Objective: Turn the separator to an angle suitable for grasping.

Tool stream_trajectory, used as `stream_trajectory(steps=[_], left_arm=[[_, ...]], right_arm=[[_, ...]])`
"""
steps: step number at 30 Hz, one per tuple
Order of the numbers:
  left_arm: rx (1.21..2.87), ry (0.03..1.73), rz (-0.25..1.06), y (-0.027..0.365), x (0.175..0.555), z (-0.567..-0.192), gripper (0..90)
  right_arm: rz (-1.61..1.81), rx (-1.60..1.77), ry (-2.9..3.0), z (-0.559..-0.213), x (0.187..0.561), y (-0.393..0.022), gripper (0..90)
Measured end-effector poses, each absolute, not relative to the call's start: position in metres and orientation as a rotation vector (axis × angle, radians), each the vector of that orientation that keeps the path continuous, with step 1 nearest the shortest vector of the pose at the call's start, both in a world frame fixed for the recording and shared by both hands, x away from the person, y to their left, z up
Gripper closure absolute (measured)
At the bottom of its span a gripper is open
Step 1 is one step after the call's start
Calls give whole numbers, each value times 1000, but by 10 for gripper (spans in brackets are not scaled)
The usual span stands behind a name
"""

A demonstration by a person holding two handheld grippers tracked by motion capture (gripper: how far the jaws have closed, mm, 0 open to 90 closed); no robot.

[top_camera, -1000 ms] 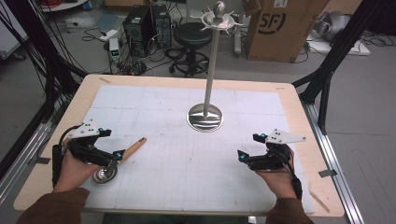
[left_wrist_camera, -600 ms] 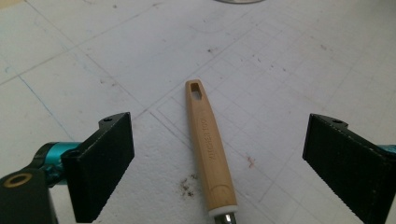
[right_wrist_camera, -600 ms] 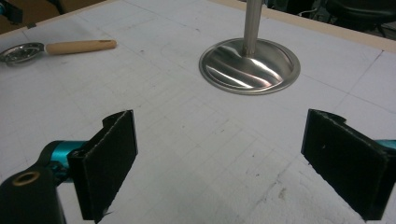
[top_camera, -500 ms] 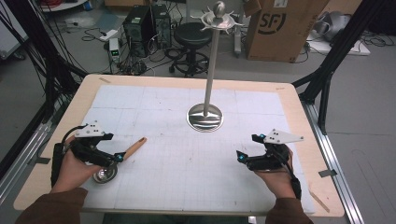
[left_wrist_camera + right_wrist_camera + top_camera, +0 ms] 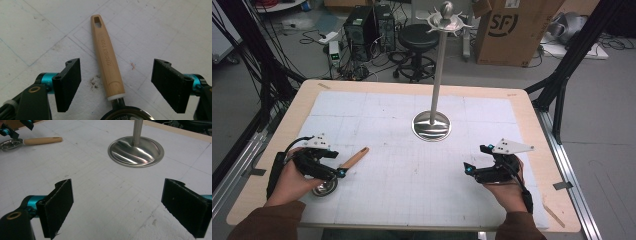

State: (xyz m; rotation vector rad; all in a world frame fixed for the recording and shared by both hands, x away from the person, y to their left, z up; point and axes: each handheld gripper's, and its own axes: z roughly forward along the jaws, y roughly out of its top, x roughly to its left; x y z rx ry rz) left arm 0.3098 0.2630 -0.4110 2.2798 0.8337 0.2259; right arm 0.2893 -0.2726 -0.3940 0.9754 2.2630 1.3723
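While the left tool (image 5: pixel 116 83), jaws just closing yet clear, straddles the small steel ladle's tan wooden handle (image 5: pixel 107 58) at lower left, centre it before squeezing; right tool (image 5: pixel 125 207) stays open.

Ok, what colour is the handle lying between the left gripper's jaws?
Light tan wood, ending in a white collar; the handle shows best in the left gripper view.

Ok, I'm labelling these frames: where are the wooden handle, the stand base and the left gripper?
wooden handle (image 5: pixel 107 57), left gripper view, mid-shaft.
stand base (image 5: pixel 431 126), high view, front of the shiny disc.
left gripper (image 5: pixel 116 82), left gripper view, midway between its pads.
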Motion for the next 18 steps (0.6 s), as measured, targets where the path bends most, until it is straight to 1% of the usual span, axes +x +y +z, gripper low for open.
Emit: stream_trajectory(steps=[4,8,14,15,18], left_arm=[[2297,849,226,262,311,-413,295],[2304,877,193,264,312,-415,378],[2325,901,174,265,313,-419,460],[2332,897,173,265,313,-419,486],[2344,899,155,264,313,-420,496]], right_arm=[[1373,974,2264,-394,289,-273,94],[1367,970,2271,-395,290,-271,95],[1355,962,2287,-396,290,-269,96],[1357,965,2285,-396,290,-269,96],[1355,966,2287,-396,290,-269,96]])
